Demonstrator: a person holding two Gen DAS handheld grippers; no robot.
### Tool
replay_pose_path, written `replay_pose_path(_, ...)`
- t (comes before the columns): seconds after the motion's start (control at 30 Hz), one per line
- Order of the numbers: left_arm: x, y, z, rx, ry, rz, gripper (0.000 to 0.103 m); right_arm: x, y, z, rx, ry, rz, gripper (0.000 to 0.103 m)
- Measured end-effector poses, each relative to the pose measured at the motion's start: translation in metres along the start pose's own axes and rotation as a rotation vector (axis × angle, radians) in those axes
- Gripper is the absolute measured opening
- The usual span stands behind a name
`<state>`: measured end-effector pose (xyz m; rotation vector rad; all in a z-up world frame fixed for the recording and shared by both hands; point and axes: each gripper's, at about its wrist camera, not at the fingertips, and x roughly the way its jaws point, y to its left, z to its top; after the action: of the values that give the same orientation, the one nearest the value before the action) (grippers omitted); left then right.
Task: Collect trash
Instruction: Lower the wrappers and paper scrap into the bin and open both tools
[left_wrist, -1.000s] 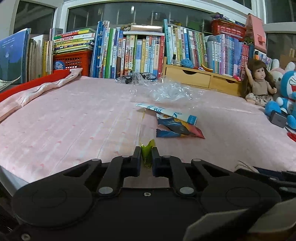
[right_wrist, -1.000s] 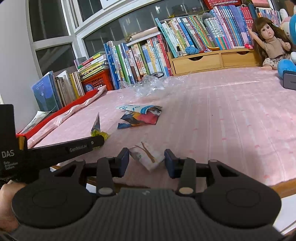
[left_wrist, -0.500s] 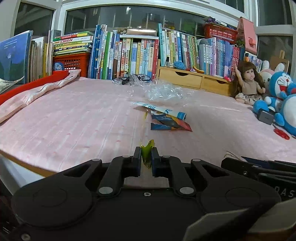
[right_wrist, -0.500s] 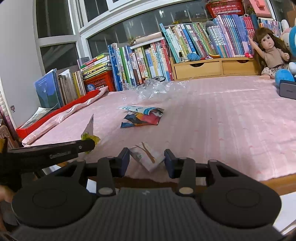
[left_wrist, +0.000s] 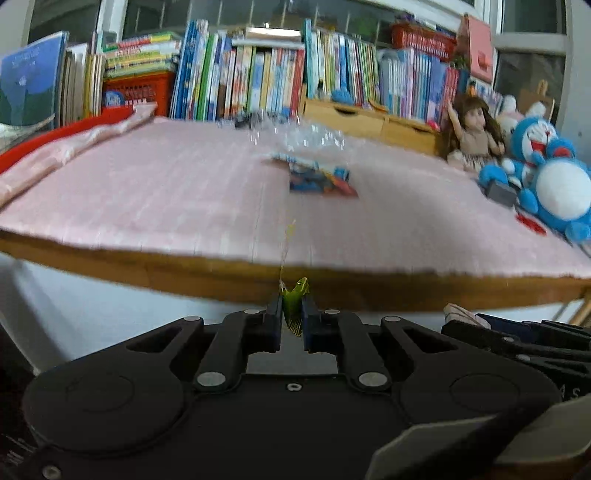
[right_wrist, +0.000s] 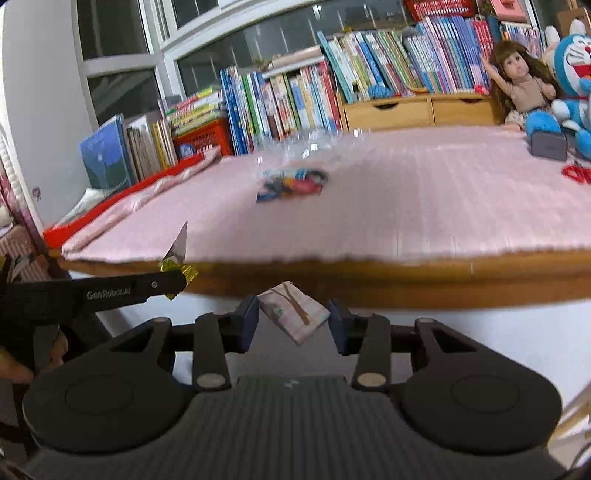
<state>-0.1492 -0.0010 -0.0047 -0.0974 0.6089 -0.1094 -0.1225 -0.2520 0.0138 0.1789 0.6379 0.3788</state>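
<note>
A thin green-and-yellow wrapper (left_wrist: 294, 302) stands pinched edge-on in the left gripper (left_wrist: 293, 314), whose jaws are closed almost fully on it, so that only a crumpled tip and a clear sliver poke up above the pads. The right gripper (right_wrist: 293, 318) carries a folded pale paper packet (right_wrist: 293, 313) with a brown stripe; its jaws stand partly open because the packet is bulky, and each pad presses on a side of it. Both pieces hang in the air in front of the desk's wooden edge (left_wrist: 207, 271), clear of the pink cloth (left_wrist: 155, 192), which suggests they are being carried off to wherever the trash goes; no bin shows in either view. In the right wrist view the left gripper's finger (right_wrist: 110, 291) reaches in from the left with its wrapper just beside the packet. More trash waits on the cloth: a colourful snack wrapper (left_wrist: 319, 179) near the middle and a crumpled clear plastic bag (left_wrist: 306, 134) behind it, towards the row of books (left_wrist: 240, 81). A doll (left_wrist: 474, 133) and a blue plush toy (left_wrist: 546, 173) sit well apart at the right.
</note>
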Motion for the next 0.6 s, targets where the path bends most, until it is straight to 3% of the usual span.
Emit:
replay_pose_path(0.27, 0.013, 0.003, -0.036, -0.010, 0.164, 0.009, 0.010, 0.005, 0.005, -0.040, 0.038, 0.132, 0.002, 0.046)
replay_pose_path(0.47, 0.044, 0.008, -0.070, -0.052, 0.387, 0.015, 0.010, 0.021, 0.015, -0.073, -0.019, 0.218, -0.073, 0.046)
replay_pose_path(0.6, 0.051, 0.008, -0.085, -0.040, 0.439, 0.026, 0.010, 0.028, 0.015, -0.087, 0.019, 0.279, -0.074, 0.046)
